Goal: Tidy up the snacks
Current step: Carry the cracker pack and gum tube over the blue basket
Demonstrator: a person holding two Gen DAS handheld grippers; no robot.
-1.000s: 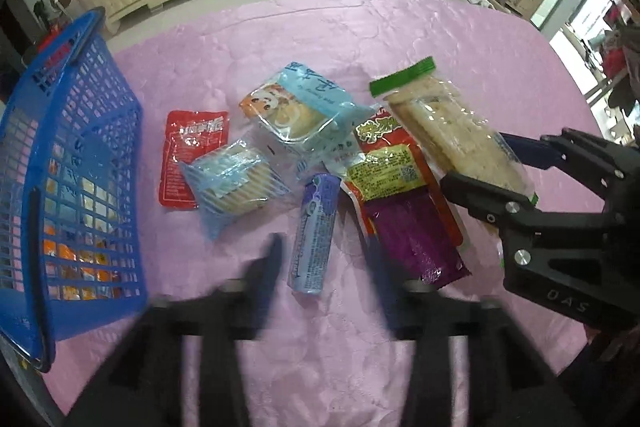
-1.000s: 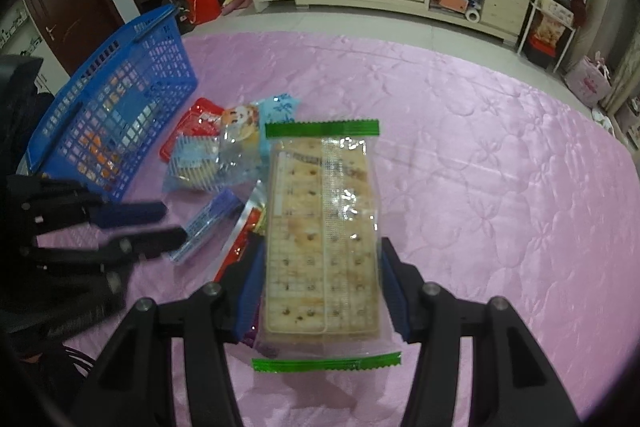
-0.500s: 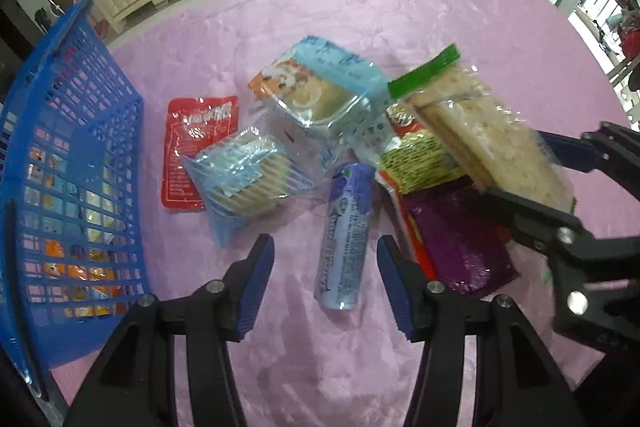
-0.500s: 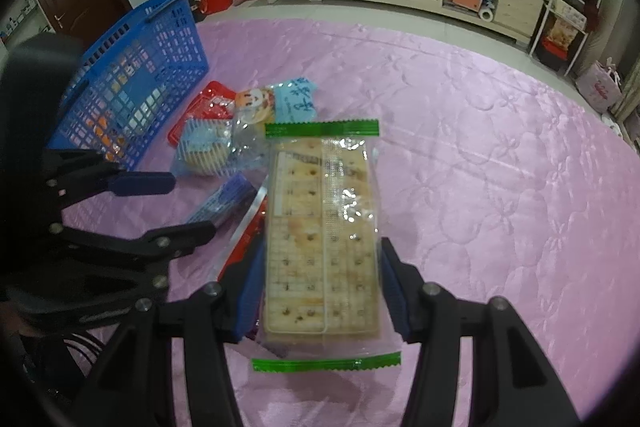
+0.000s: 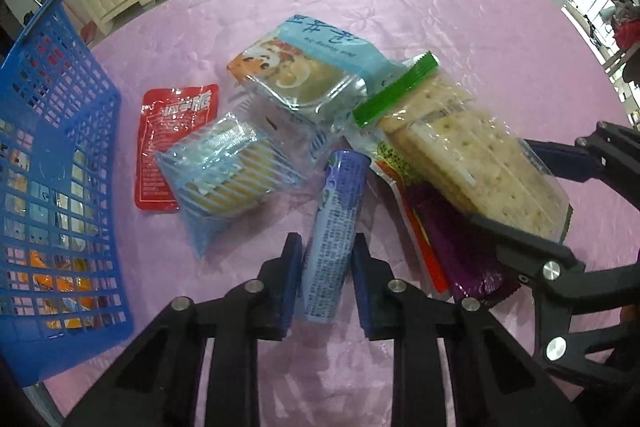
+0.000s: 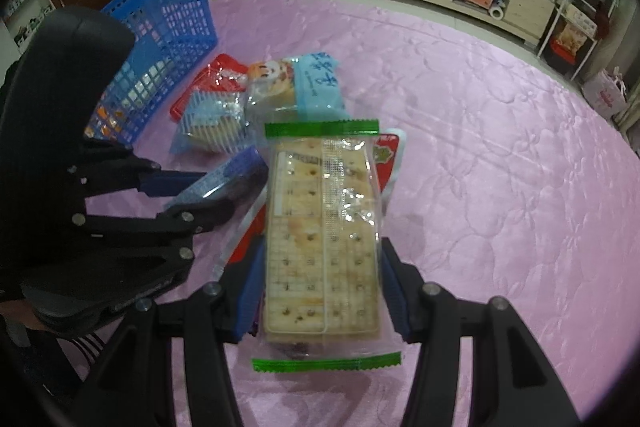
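Left gripper [image 5: 326,269] jaws just closed onto blue snack tube [image 5: 334,227], lower centre on pink cloth [image 5: 460,7]. Right gripper [image 6: 320,283] clamps cracker pack [image 6: 324,239], centre frame.

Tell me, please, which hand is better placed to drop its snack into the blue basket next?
Left, probably. The left gripper, jaws just closing around the blue tube pack, sits beside the blue basket. The right gripper, holding the cracker pack, is farther away.

tongs L [image 5: 326,281] | tongs R [image 6: 320,291] | blk frames, blue ribbed pads, silver screws
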